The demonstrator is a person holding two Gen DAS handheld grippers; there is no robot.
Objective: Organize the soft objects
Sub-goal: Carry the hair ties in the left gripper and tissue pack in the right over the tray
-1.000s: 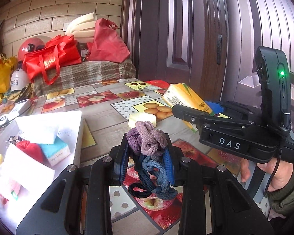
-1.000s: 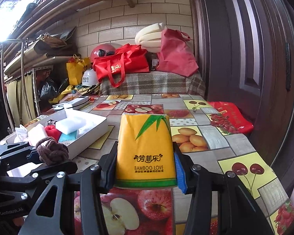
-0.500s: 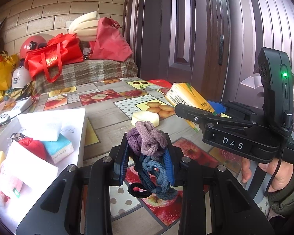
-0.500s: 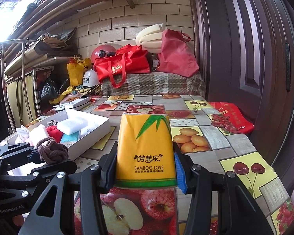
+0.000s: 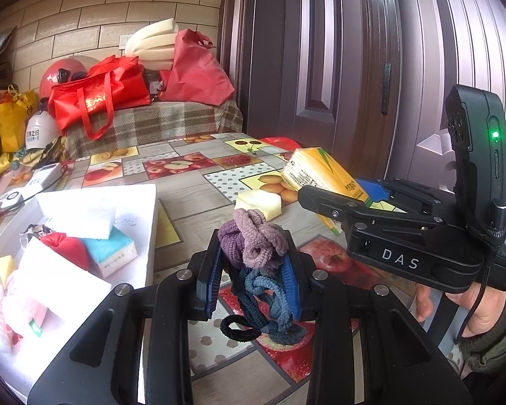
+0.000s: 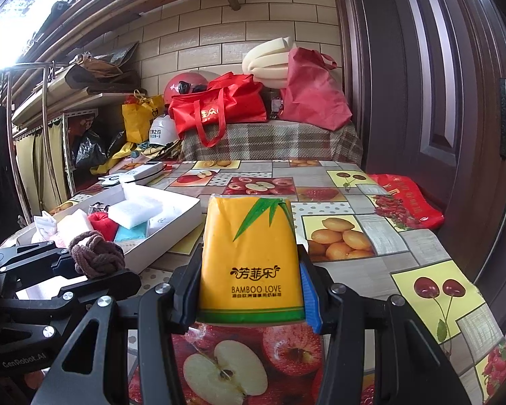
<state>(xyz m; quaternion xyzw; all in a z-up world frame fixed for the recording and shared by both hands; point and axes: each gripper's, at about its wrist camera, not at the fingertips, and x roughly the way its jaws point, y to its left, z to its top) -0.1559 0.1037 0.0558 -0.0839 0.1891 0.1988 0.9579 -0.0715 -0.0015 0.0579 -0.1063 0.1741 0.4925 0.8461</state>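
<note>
Left hand-held gripper [image 5: 253, 280], lower centre of the left wrist view: pads pinch a bundle of hair ties [image 5: 258, 270], purple and mauve loops on top, blue and black loops hanging below, held above the desk [image 5: 192, 216]. Only this view shows the yellow sponge block [image 5: 259, 204] on the desk just beyond the bundle, and the person's hand [image 5: 469, 307] under the right hand-held gripper [image 5: 340, 199] at the right edge. Right wrist view, lower centre: that gripper's pads are clamped on both sides of a yellow tissue pack [image 6: 251, 256], held upright; here the printed front reads "BAMBOO LOVE", whereas the left wrist view shows only its side panel. White box [image 6: 172, 226], left of centre in the right wrist view, lies open on the desk and holds white foam, a red item, a blue pack and pink cloth. Only the right wrist view shows the shelving [image 6: 50, 101] at upper left
</note>
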